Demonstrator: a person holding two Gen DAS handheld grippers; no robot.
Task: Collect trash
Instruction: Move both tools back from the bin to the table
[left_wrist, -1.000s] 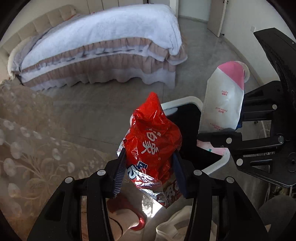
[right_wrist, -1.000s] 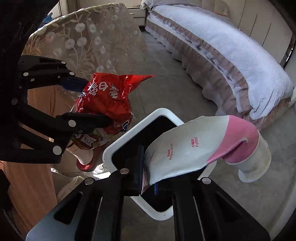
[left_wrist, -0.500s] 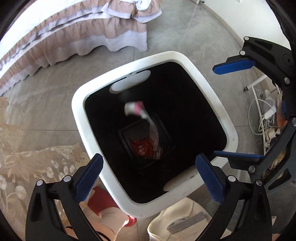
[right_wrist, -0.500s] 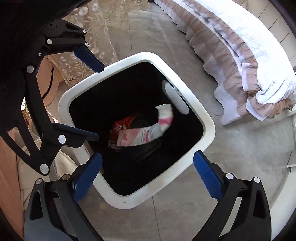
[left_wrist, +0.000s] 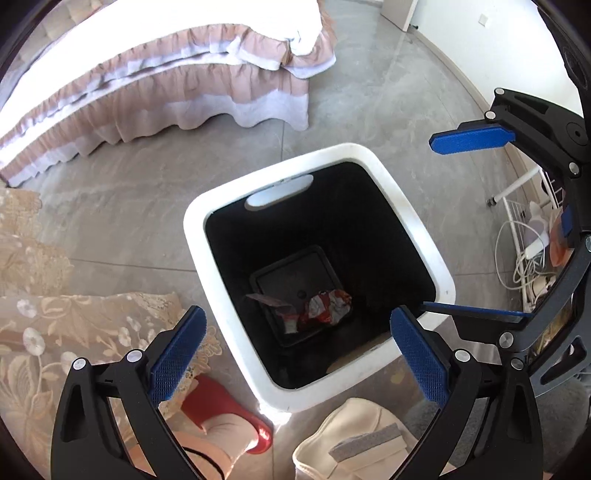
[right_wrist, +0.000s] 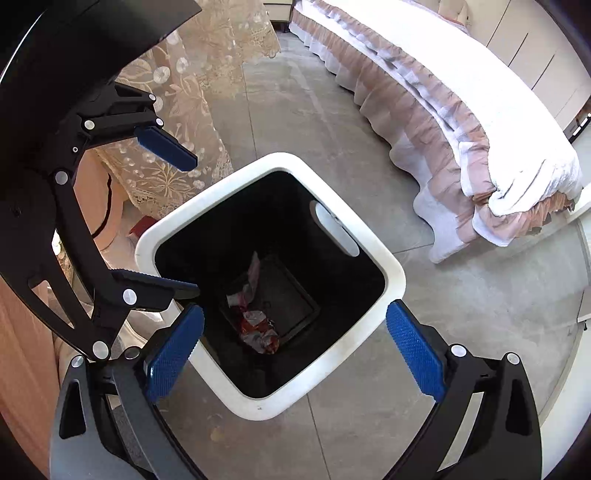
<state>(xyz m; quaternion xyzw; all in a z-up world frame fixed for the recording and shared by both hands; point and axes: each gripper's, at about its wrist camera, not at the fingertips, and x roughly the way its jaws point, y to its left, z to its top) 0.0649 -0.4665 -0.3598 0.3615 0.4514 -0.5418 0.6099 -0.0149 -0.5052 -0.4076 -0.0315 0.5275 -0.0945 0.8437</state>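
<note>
Left hand-held gripper (left_wrist: 295, 343) spread wide, empty, above the white bin (left_wrist: 417, 236); right hand-held gripper (right_wrist: 293, 345) likewise spread, empty; below both, red wrapper (left_wrist: 327, 308) and pink-white pouch (right_wrist: 253, 275) on the bin's floor; red slipper (left_wrist: 225, 410) just beside the bin in left view only; beyond the bin, bed (right_wrist: 461, 96).

Bright daylight, overexposed bed (left_wrist: 184, 33), fisheye warp

White bin (right_wrist: 391, 275), wrappers (right_wrist: 258, 328) inside
</note>
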